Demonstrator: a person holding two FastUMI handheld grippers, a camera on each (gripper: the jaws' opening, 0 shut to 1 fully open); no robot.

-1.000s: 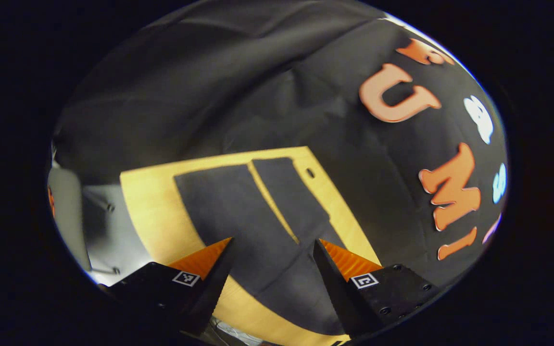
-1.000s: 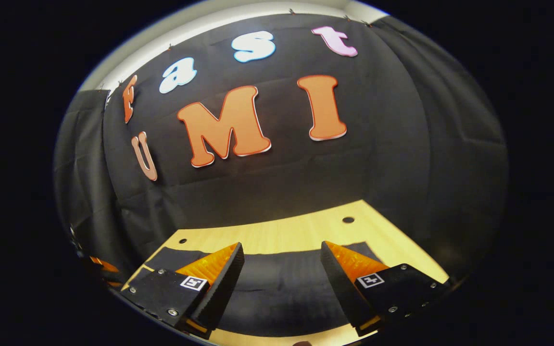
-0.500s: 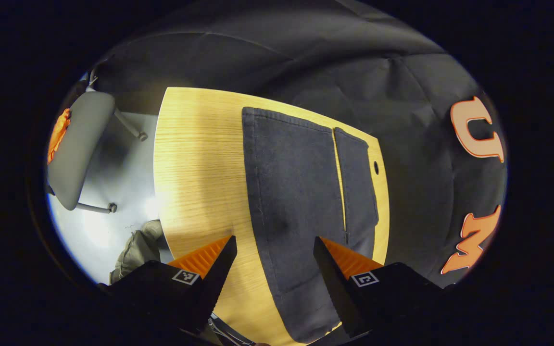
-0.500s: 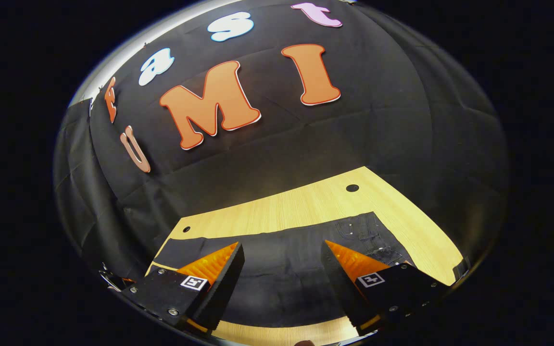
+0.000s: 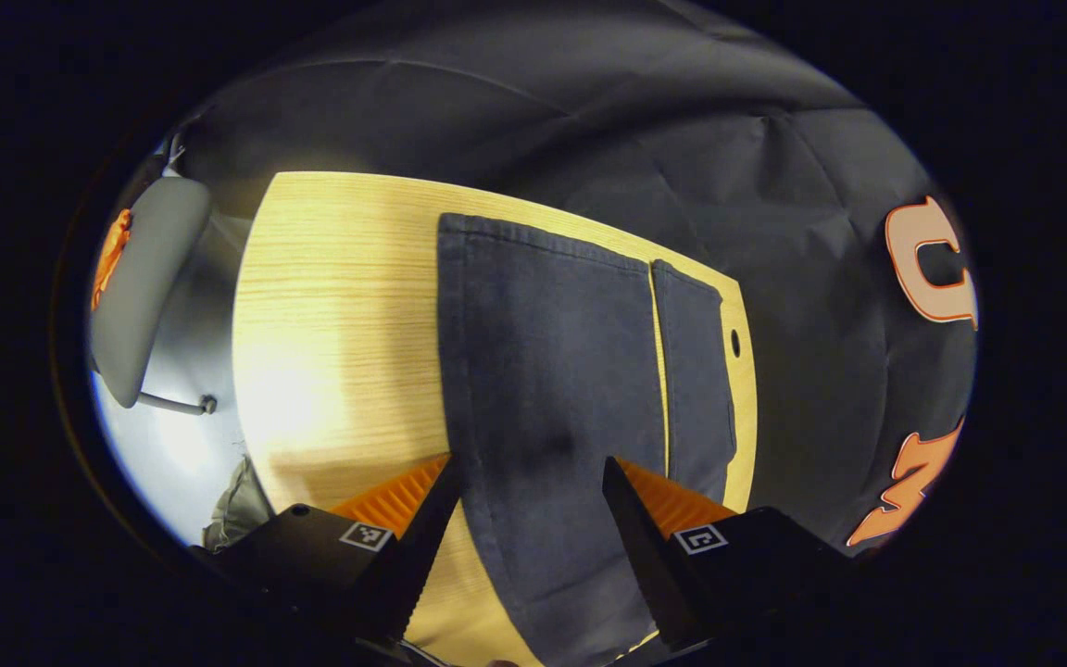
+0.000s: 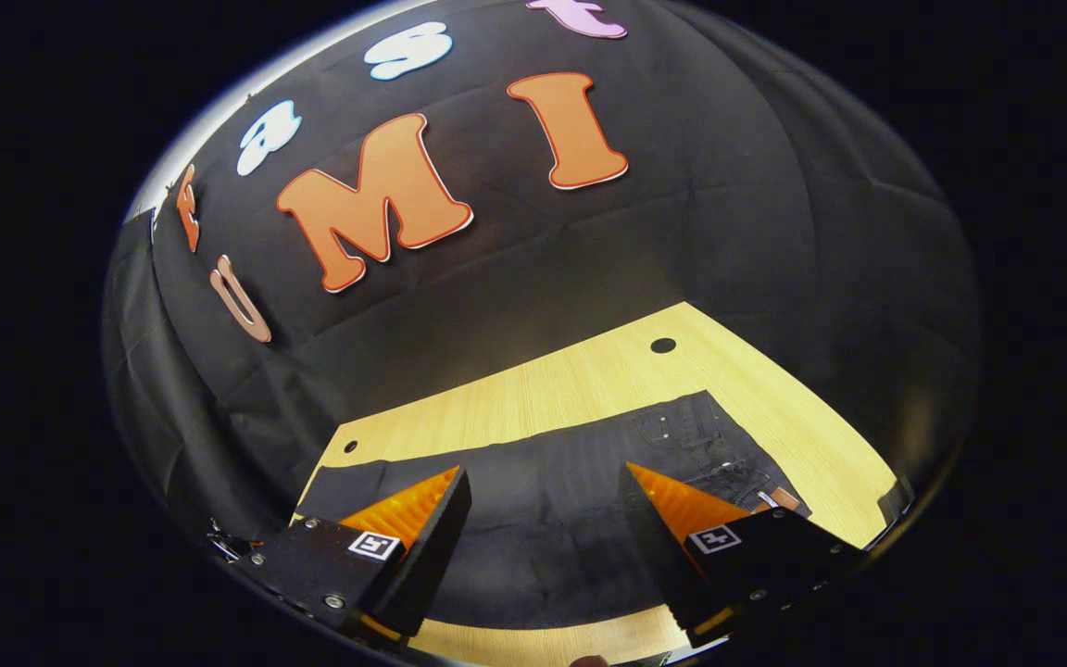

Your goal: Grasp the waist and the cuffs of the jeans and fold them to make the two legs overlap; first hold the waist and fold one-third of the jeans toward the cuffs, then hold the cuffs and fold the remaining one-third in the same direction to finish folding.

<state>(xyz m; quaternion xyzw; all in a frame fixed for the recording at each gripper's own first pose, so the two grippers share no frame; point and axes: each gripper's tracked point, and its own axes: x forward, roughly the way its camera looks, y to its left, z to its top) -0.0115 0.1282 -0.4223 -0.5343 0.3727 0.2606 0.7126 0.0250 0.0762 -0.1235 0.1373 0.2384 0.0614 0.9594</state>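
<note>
Black cloth drapes the booth walls behind a light wooden table [image 5: 339, 306], whose top shows fine straight grain and a rounded outline; a small dark round hole [image 5: 735, 343] sits near one edge in the left gripper view, and two such holes appear in the right gripper view, one near each far corner [image 6: 662, 345].

Dark jeans [image 5: 552, 371] lie flat on the table. The fabric is matte, heavy denim with stitched hems. In the left gripper view both legs run away from the camera side by side, a thin strip of bare wood between them, with the cuffs [image 5: 543, 243] at the far end. In the right gripper view the jeans stretch across the table, and the waist [image 6: 728, 468], with pocket stitching and a small tan patch, lies towards the right.

Beside the table, in the left gripper view, stands a grey chair [image 5: 140, 287] with metal legs on a pale floor; something orange rests at its edge, too small to identify. A grey-green bundle [image 5: 237, 505] lies on the floor near the table; its nature cannot be told.

Left gripper [image 5: 529, 477]: fingers spread apart, nothing between them, held above the nearer leg, looking down along it. Right gripper [image 6: 543, 491]: fingers likewise spread, empty, held above the jeans and aimed towards the back wall. Contact with the cloth cannot be told for either.
</note>
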